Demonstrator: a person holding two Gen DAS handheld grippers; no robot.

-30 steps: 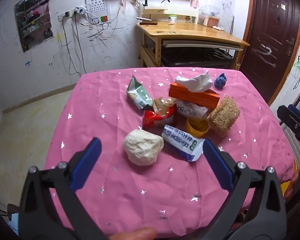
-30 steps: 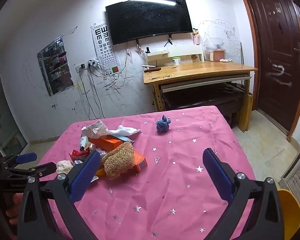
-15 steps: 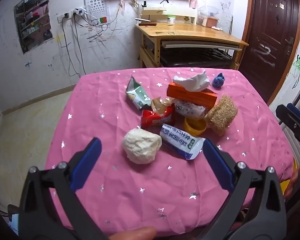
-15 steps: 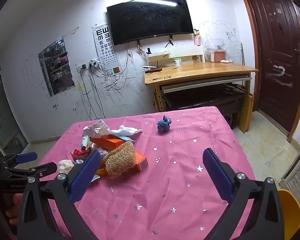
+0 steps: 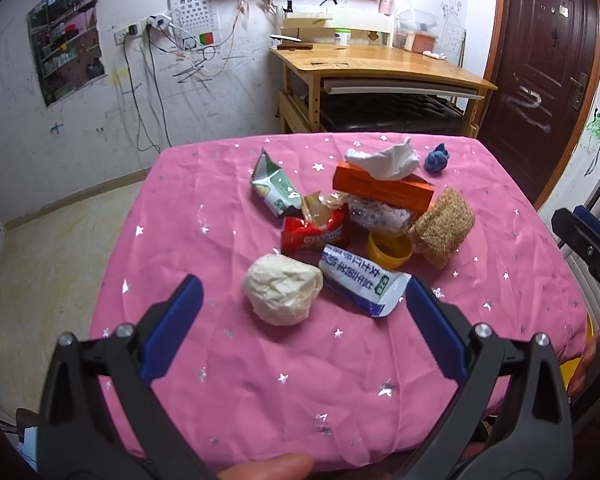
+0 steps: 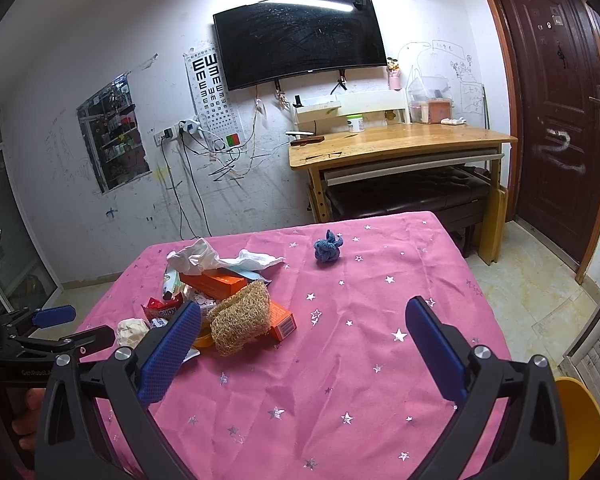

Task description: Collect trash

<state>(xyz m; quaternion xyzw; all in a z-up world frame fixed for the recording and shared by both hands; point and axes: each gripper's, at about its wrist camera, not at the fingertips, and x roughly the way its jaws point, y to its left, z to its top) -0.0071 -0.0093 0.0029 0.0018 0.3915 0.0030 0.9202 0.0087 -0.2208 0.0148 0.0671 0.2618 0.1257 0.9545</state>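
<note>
Left gripper (image 5: pixel 300 308), jaws spread wide and holding nothing, hovers above the pink tablecloth (image 5: pixel 236 376); the crumpled paper ball (image 5: pixel 282 294) lies between and just beyond its fingertips. A white-blue wrapper (image 5: pixel 362 286) touches the ball's right side. Right gripper (image 6: pixel 302 336), equally wide and empty, faces bare cloth, the trash pile to its left.

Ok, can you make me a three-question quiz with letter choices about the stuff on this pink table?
1. Where is the small blue knitted toy?
A. alone, past the pile
B. inside the yellow cup
C. on the floor

2. What colour is the long cardboard box under the white tissue?
A. green
B. orange
C. black

3. The left hand-held gripper is:
A. shut on the crumpled cream paper ball
B. open, holding nothing
C. shut on a wrapper

Answers: 1 A, it sits apart on the pink starred cloth. 2 B, its sides show orange. 3 B, the fingers stand wide apart.
</note>
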